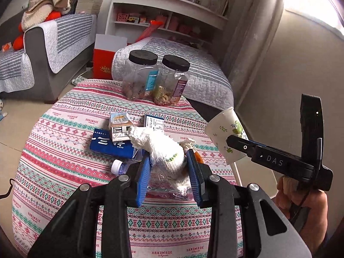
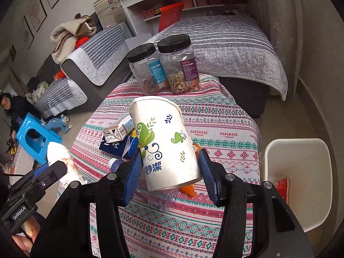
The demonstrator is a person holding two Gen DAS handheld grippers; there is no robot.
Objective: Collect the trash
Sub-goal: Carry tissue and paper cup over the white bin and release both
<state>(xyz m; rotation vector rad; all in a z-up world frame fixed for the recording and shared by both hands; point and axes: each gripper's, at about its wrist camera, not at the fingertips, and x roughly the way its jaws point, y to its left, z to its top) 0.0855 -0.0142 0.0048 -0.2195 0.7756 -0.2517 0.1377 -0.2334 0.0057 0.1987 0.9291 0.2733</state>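
Two grippers low in frame, each loaded: left gripper (image 1: 168, 167) partly closed, blue pads pinching a crumpled white paper towel (image 1: 163, 148) at centre; right gripper (image 2: 169, 169) about half open, jaws clamped on a tilted paper cup (image 2: 165, 144), mouth aimed up and away. Beneath, on the patterned tablecloth (image 1: 64, 139): crushed clear plastic bottle (image 2: 159, 200), dark blue carton (image 1: 109, 145), small milk carton (image 1: 119, 129). Lower right, white bin (image 2: 301, 150) beside the table. Farther up, two black-lidded jars (image 1: 155, 78), standing side by side.
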